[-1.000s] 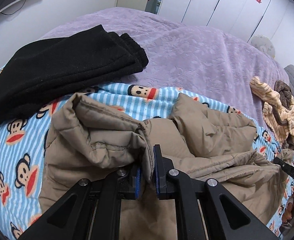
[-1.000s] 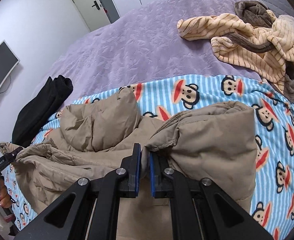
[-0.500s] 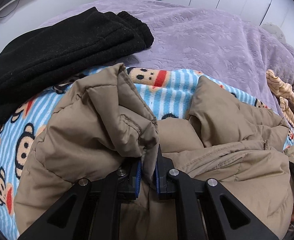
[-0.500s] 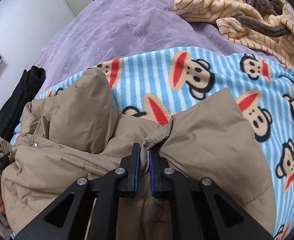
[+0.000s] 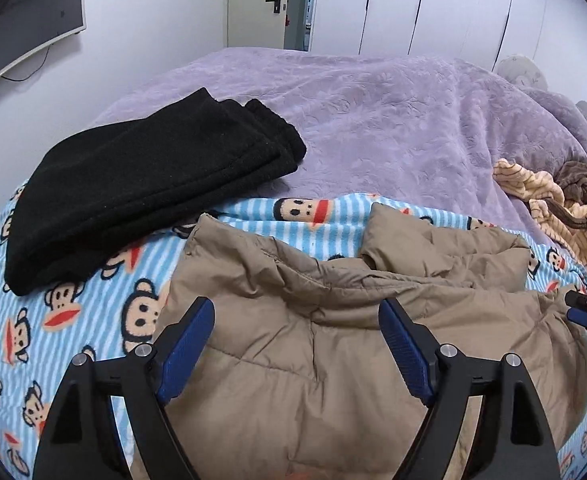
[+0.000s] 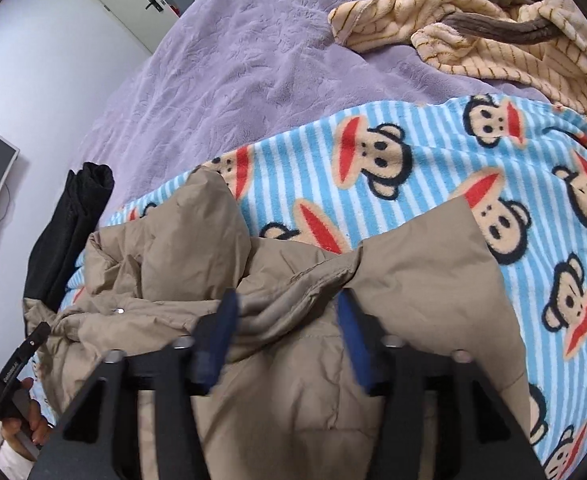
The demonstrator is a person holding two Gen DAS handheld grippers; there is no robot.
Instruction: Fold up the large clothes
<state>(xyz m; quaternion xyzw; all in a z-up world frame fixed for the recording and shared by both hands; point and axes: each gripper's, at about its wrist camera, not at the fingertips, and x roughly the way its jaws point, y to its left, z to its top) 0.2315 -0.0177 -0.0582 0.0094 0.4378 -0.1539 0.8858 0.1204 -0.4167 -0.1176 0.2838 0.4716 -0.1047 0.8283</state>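
A tan padded jacket (image 5: 333,344) lies folded on a blue striped monkey-print blanket (image 5: 93,312). My left gripper (image 5: 297,344) hovers over the jacket's left half; its jaws are opening and stand wide, with fabric below them but not pinched. In the right wrist view the same jacket (image 6: 413,280) lies beneath my right gripper (image 6: 289,336), whose blurred jaws are also opening, loose fabric bunched between the blue pads but not pressed. The right gripper's tip (image 5: 585,312) shows at the left view's right edge. The left gripper's handle (image 6: 17,364), in a hand, sits at the right view's lower left.
A folded black garment (image 5: 145,184) rests at the blanket's far left, also visible as a black garment (image 6: 69,232) in the right view. A cream striped garment (image 6: 473,36) with a brown piece lies crumpled on the purple bedspread (image 5: 373,120). Walls, door and a monitor (image 5: 25,28) lie beyond.
Both grippers were shut on jacket folds; both have let go and spread wide. The jacket edges have dropped flat onto the blanket, and the left gripper has pulled back.
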